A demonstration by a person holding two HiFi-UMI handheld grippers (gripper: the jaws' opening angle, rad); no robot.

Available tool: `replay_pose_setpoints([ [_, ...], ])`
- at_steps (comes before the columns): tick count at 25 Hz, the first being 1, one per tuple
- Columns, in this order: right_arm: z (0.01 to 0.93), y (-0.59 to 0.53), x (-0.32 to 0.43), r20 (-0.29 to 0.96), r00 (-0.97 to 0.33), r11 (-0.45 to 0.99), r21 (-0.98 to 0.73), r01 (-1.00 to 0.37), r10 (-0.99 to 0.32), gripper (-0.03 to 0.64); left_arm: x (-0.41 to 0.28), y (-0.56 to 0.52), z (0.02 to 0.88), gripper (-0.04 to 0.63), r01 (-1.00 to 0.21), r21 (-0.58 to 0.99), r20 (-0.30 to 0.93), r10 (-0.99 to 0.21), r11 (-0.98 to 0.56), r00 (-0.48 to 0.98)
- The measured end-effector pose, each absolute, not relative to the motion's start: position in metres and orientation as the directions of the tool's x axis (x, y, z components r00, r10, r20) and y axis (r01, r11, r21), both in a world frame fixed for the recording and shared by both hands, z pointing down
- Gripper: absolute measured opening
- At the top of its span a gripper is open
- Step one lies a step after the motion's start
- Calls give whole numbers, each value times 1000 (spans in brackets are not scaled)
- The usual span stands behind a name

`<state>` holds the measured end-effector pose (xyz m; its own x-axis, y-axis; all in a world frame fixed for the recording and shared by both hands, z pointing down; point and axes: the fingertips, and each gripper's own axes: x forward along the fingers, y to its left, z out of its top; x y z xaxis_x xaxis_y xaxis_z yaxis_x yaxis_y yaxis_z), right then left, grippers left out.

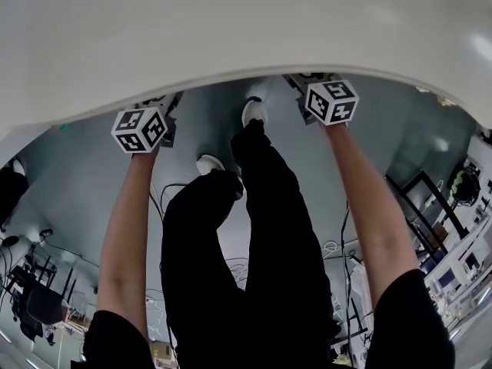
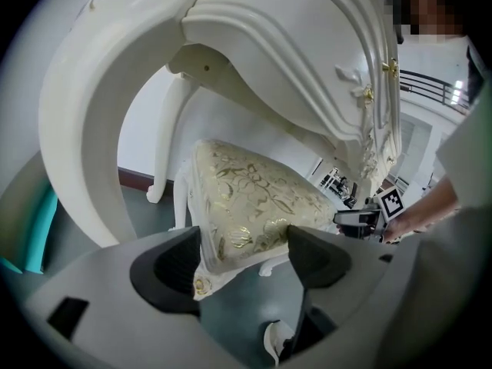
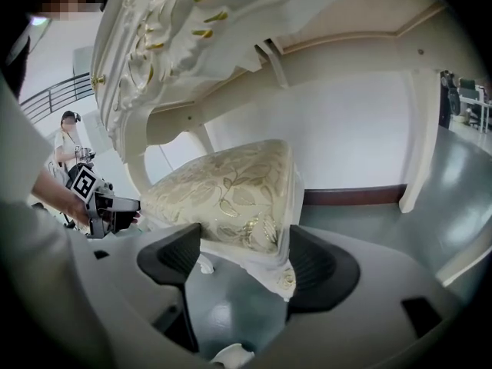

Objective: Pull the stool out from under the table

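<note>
Looking down in the head view, one white table [image 1: 231, 29] filled the upper part and hid the stool beneath it. Two bare arms reached under its edge. Each bore one gripper with one marker cube: the left gripper [image 1: 146, 127] and the right gripper [image 1: 330, 101]. Black trousers [image 1: 254, 244] and two white shoes [image 1: 254, 112] stood on the grey-green floor [image 1: 92, 183].

The left gripper view showed one stool [image 2: 254, 198] under the carved table [image 2: 269, 44]. It had a plump cream cushion with gold leaves and flowers, on a white frame with a small rosette at its near corner. The left gripper [image 2: 242, 264] had its jaws spread wide. That corner sat between the two dark pads, which stood just beside it without visibly squeezing. The right gripper [image 2: 361, 220] showed at the stool's far side. One curved table leg [image 2: 165, 152] stood behind.

The right gripper view showed the same stool [image 3: 231, 187] from its other near corner, again under the table [image 3: 307, 37]. The right gripper [image 3: 242, 264] was likewise spread, with the rosette corner between its pads. No clamping was visible there. The left gripper [image 3: 108, 206] showed beyond the stool. One straight table leg [image 3: 419, 144] stood to the right, and one other person [image 3: 69, 141] stood far behind.
</note>
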<state>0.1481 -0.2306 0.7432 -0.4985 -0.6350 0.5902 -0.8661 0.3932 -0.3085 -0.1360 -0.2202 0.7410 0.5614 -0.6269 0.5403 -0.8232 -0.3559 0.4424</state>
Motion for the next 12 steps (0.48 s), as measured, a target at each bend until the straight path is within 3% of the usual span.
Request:
replay_pose_setpoints([
  [12,752,-185,146,672,-477,357,-322,-877,-566,364,-137,-184,748,368,-833,448,614,-565,-326,552],
])
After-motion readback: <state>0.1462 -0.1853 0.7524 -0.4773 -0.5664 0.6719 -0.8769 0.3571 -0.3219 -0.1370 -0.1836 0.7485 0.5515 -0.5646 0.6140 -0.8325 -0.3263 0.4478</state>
